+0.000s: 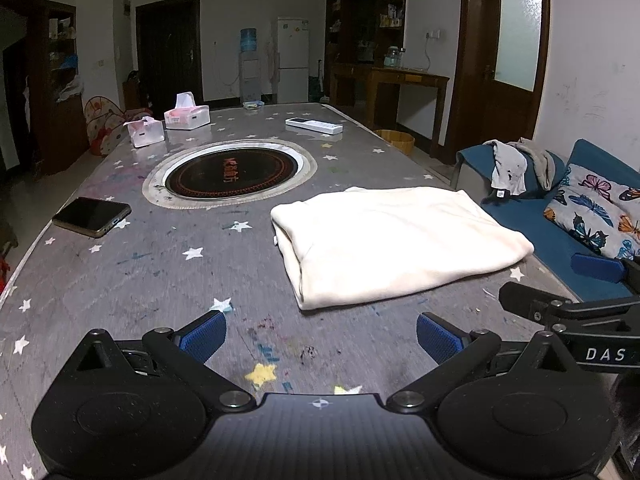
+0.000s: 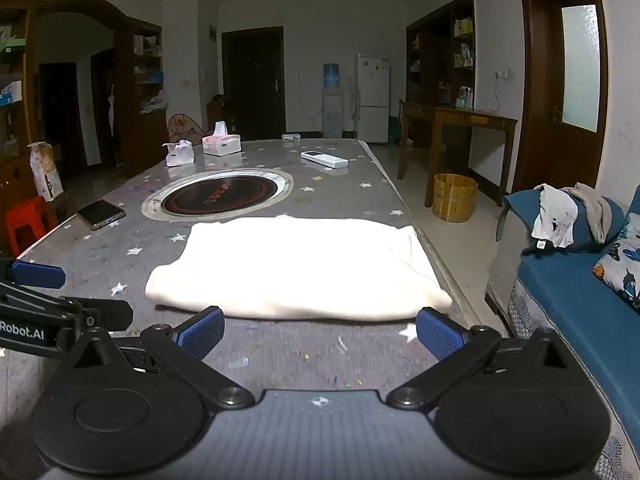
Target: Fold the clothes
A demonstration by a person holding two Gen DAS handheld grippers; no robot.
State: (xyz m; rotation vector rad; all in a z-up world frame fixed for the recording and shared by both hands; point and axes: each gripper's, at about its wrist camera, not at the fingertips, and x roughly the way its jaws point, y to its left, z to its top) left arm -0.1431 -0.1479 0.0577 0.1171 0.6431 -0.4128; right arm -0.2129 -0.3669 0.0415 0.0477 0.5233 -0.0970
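Observation:
A cream garment (image 1: 396,242) lies folded into a flat rectangle on the grey star-patterned table (image 1: 140,280), near its right edge. It also shows in the right wrist view (image 2: 296,268). My left gripper (image 1: 320,338) is open and empty, above the table short of the garment's near left corner. My right gripper (image 2: 320,334) is open and empty, just short of the garment's near edge. Each gripper shows at the edge of the other's view, the right one (image 1: 568,280) and the left one (image 2: 48,292).
A round black hotplate (image 1: 232,174) is set into the table's middle. A phone (image 1: 91,216) lies at the left, two tissue packs (image 1: 168,122) and a white remote (image 1: 314,125) at the far end. A blue sofa (image 2: 576,300) with clothes (image 2: 568,216) stands at the right.

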